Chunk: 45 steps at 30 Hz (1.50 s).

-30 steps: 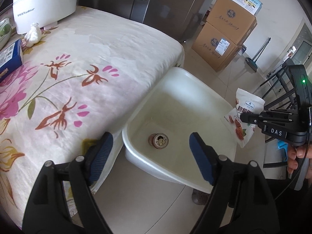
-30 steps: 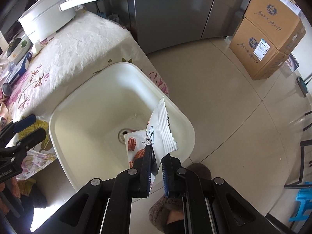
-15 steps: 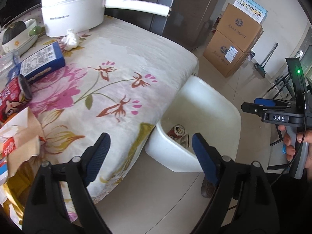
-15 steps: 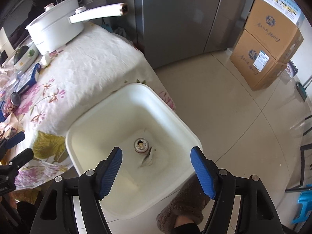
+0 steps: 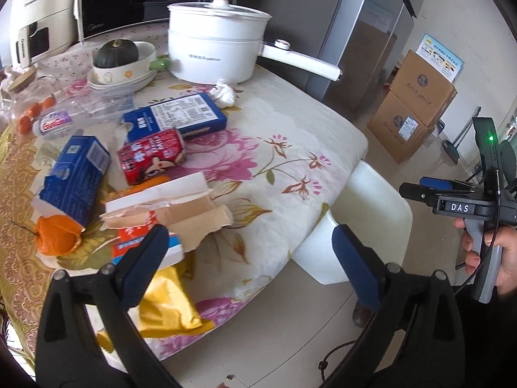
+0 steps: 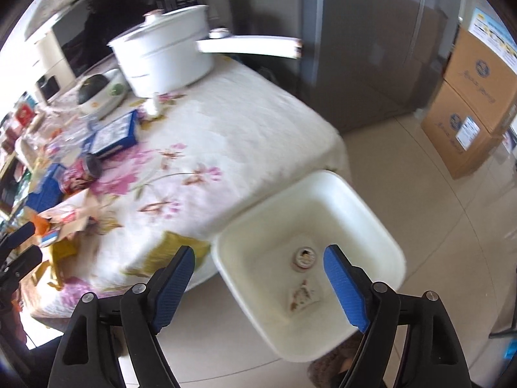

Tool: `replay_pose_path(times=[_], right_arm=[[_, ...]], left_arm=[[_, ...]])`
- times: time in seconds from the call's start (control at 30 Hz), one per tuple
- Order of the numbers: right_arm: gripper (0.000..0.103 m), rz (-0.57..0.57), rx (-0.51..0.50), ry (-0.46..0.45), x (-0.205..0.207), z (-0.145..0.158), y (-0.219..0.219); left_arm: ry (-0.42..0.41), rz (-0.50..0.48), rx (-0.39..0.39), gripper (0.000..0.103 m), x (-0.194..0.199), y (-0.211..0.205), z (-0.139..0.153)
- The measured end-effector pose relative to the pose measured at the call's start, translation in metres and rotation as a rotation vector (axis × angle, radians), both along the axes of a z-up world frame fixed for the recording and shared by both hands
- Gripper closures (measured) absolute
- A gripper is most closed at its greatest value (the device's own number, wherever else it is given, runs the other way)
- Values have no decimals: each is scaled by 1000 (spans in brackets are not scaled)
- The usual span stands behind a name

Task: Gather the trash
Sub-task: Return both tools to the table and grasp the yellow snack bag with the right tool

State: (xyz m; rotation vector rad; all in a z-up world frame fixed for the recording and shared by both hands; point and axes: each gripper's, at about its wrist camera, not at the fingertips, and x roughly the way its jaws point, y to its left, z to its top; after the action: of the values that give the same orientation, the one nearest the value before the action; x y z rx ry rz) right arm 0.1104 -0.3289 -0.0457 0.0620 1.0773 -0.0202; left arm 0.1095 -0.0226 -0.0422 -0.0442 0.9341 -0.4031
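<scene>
A white bin [image 6: 362,213] stands on the floor beside the table; a can [image 6: 303,256] and a snack bag [image 6: 303,296] lie in its bottom. My right gripper [image 6: 258,279] is open and empty above the bin's near rim. My left gripper [image 5: 250,258] is open and empty at the table's front edge, just in front of a torn cardboard wrapper [image 5: 181,210] and a yellow bag [image 5: 164,304]. A red can [image 5: 152,156], blue boxes [image 5: 174,118] and an orange peel [image 5: 56,239] lie on the floral tablecloth [image 5: 284,148]. The bin's rim [image 5: 374,194] shows in the left wrist view.
A white electric pot [image 5: 216,51] with a long handle, a bowl with a squash [image 5: 118,55] and a microwave [image 5: 135,0] stand at the table's back. A fridge [image 6: 371,42] and stacked cardboard boxes [image 6: 468,103] stand on the floor behind the bin.
My right gripper opened and the snack bag dropped into the bin. My left gripper swung left from the bin toward the trash on the table.
</scene>
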Motion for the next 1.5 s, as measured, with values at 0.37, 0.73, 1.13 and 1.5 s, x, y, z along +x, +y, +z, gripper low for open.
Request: replay_pose_path(times=[0.37,0.73,1.13,1.5], right_arm=[[18,156,-85,-64,15,4,94],[17,327,-57,-76,6,-5,178],[16,459,-4,11,-11,-45,252],[16,418,99,44,-1,-79,279]], left_arm=[[5,152,30,1,-17,96,-2],[20,284,43,1,-38,178,-16],[66,354,-11,1,-66,230,-30],[71,353,-66,1,-75,240,-29]])
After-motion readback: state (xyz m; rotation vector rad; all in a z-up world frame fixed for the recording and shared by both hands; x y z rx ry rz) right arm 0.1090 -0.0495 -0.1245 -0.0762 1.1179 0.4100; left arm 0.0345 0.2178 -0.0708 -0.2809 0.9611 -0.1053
